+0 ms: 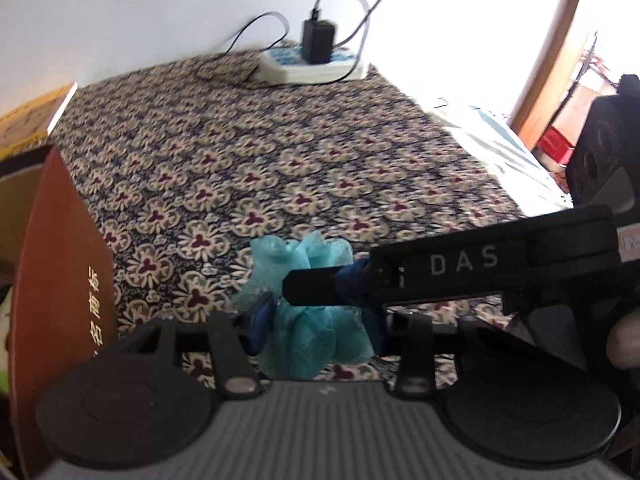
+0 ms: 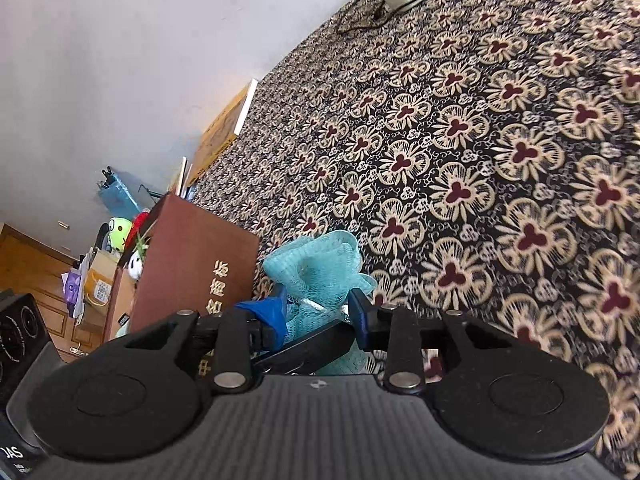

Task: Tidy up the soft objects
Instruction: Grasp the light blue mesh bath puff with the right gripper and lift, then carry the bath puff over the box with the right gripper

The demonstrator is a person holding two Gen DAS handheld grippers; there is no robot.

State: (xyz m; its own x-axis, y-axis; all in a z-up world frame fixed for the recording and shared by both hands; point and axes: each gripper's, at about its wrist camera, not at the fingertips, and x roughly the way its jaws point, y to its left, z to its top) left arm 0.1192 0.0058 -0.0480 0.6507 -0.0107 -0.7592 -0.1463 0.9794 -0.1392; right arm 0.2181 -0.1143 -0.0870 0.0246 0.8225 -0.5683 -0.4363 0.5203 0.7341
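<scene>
A teal mesh bath pouf (image 1: 304, 336) rests on the flower-patterned cloth (image 1: 280, 152) and fills the gap between my left gripper's (image 1: 316, 324) blue pads, which press on its sides. My right gripper (image 1: 320, 286) reaches in from the right, level across the pouf's top; only its near black finger shows there. In the right wrist view the pouf (image 2: 320, 264) and its white cord sit between the right gripper's (image 2: 318, 312) blue pads, which touch the mesh. One black finger (image 2: 316, 342) of the left gripper crosses beneath.
A tall brown box (image 1: 60, 280) with gold lettering stands just left of the pouf. A white power strip (image 1: 312, 60) with a black charger and cables lies at the far wall. A yellow book (image 1: 32, 120) leans at the left. Plush toys (image 2: 120, 232) fill a carton beyond.
</scene>
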